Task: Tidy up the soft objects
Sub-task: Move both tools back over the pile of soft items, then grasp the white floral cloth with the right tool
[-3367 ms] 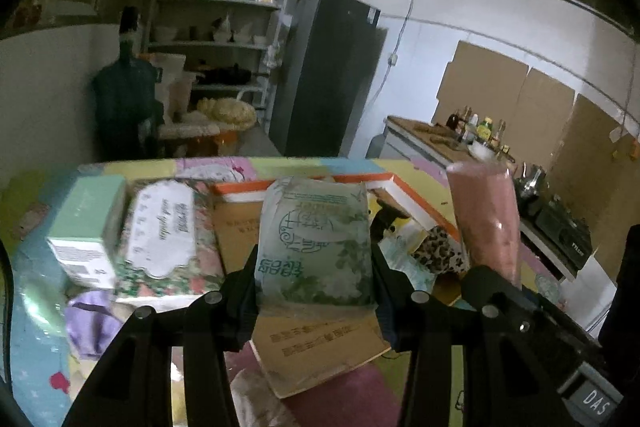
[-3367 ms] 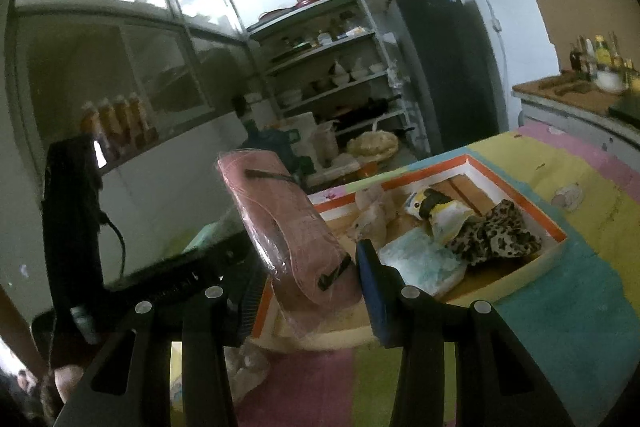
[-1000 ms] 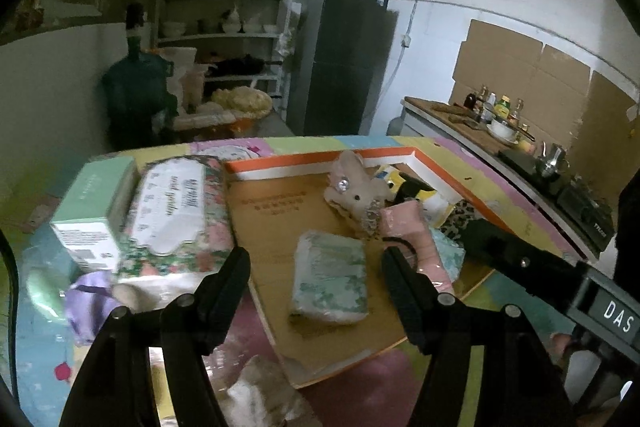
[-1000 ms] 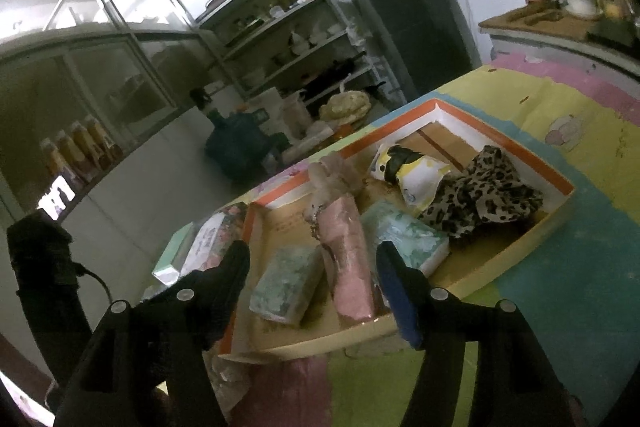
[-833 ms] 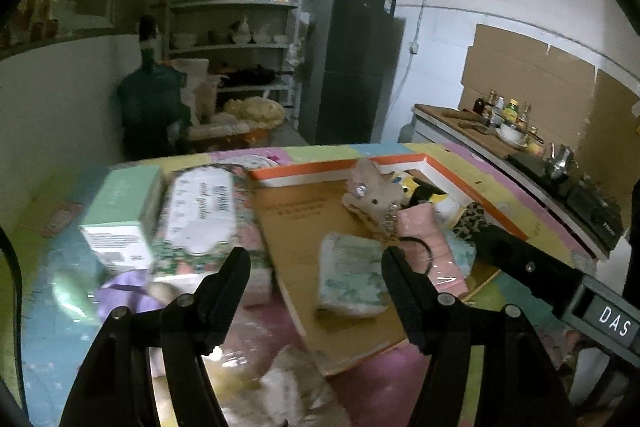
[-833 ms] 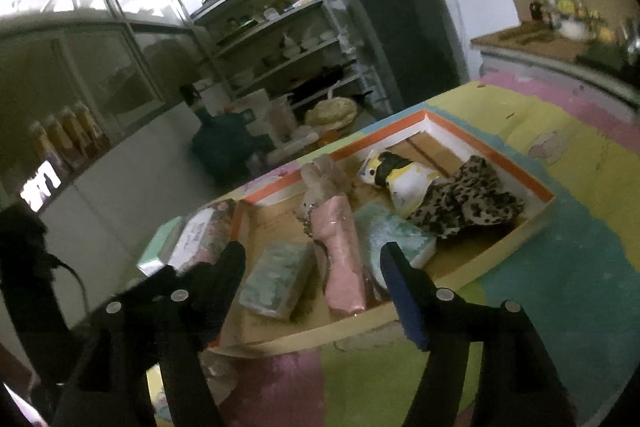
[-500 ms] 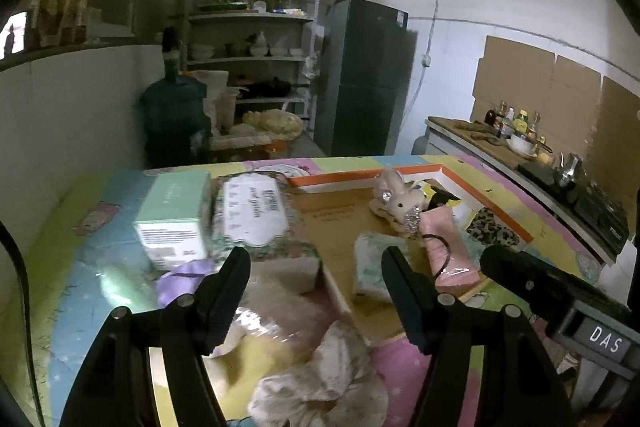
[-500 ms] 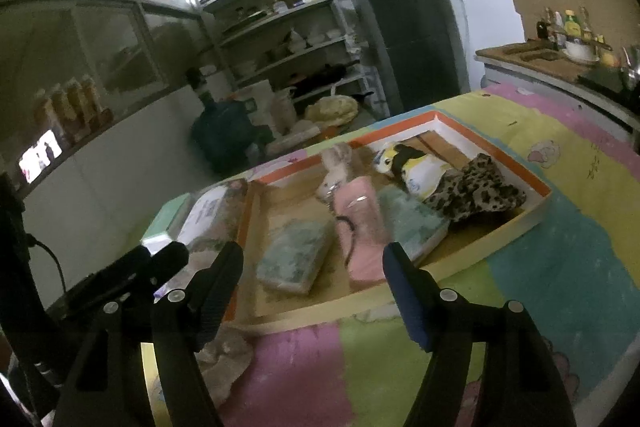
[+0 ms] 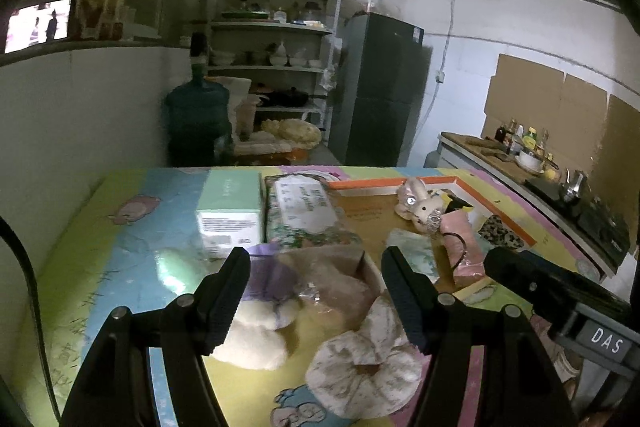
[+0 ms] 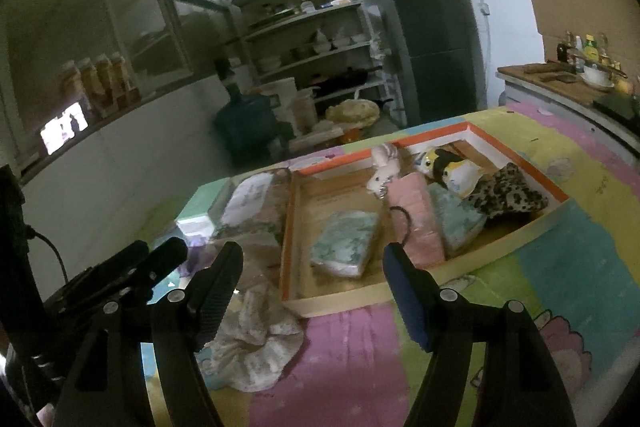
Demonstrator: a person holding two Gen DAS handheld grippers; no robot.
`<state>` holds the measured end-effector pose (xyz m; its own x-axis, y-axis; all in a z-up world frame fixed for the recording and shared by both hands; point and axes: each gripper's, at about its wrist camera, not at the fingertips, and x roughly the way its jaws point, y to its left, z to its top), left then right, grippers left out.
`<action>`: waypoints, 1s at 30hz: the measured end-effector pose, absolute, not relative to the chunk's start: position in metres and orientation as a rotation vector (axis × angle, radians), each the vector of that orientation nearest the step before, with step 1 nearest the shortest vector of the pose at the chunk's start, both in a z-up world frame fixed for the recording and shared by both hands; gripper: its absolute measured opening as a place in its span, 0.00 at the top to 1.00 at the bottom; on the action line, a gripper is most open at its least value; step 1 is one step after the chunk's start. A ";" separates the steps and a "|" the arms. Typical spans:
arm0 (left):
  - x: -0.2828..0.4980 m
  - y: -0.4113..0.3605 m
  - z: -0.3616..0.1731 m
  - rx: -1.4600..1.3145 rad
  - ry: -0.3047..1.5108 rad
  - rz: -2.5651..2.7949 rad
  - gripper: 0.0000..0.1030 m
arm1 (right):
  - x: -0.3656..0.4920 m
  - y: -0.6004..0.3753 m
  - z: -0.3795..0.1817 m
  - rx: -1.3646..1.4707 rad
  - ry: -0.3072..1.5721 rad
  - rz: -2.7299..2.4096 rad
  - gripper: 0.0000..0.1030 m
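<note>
An orange-rimmed shallow box [image 10: 516,155] lies on the colourful table. In it are a green tissue pack [image 10: 347,241], a pink pack [image 10: 414,215], a second green pack [image 10: 456,215], a small plush rabbit [image 10: 384,167], a penguin plush [image 10: 452,167] and a leopard cloth [image 10: 506,197]. My left gripper [image 9: 316,291] is open and empty above loose soft things left of the box: a white scrunchie [image 9: 360,371], a cream plush [image 9: 252,335], a clear-wrapped beige item [image 9: 340,283] and a purple cloth [image 9: 264,267]. My right gripper [image 10: 312,291] is open and empty over the box's near edge.
A mint box [image 9: 230,211] and a floral wet-wipes pack [image 9: 306,215] lie left of the orange-rimmed box. A white cloth [image 10: 260,335] lies on the table by the box's near corner. Behind the table stand a water jug [image 9: 198,123], shelves and a dark fridge [image 9: 380,91].
Both grippers let go of their packs, the green one and the pink one, which now lie in the box. Both have drawn back; the left one has swung left over the loose soft things.
</note>
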<state>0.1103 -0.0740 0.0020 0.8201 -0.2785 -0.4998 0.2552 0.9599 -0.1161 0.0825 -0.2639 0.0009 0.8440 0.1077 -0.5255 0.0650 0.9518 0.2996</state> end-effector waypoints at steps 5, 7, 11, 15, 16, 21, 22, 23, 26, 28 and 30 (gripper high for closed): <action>0.099 -0.054 0.006 -0.057 0.512 -0.250 0.34 | 0.077 -0.251 0.003 0.287 0.565 0.035 0.28; 0.097 -0.046 0.007 -0.058 0.504 -0.235 0.34 | 0.074 -0.246 0.005 0.274 0.562 0.037 0.28; 0.091 -0.028 0.006 -0.068 0.494 -0.202 0.34 | 0.070 -0.237 0.004 0.258 0.561 0.040 0.28; 0.086 -0.008 0.003 -0.088 0.488 -0.172 0.34 | 0.069 -0.226 -0.001 0.243 0.575 0.052 0.28; 0.085 -0.004 0.002 -0.092 0.487 -0.164 0.34 | 0.069 -0.223 -0.004 0.238 0.581 0.056 0.28; 0.083 0.016 -0.007 -0.110 0.487 -0.138 0.34 | 0.074 -0.209 -0.018 0.221 0.621 0.082 0.28; 0.083 0.019 -0.009 -0.111 0.486 -0.133 0.34 | 0.076 -0.207 -0.021 0.220 0.630 0.086 0.28; 0.082 0.022 -0.011 -0.112 0.487 -0.128 0.34 | 0.077 -0.205 -0.024 0.218 0.639 0.088 0.28; 0.083 0.032 -0.017 -0.123 0.499 -0.123 0.34 | 0.082 -0.199 -0.033 0.216 0.670 0.096 0.28; 0.083 0.037 -0.020 -0.131 0.505 -0.121 0.34 | 0.087 -0.196 -0.040 0.216 0.689 0.099 0.28; 0.084 0.042 -0.022 -0.140 0.510 -0.121 0.34 | 0.091 -0.193 -0.047 0.213 0.708 0.098 0.28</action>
<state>0.0843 0.0415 -0.0220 0.8661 -0.1501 -0.4768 0.0805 0.9833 -0.1633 0.0914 -0.1927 -0.0473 0.7564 0.1613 -0.6339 -0.0172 0.9737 0.2271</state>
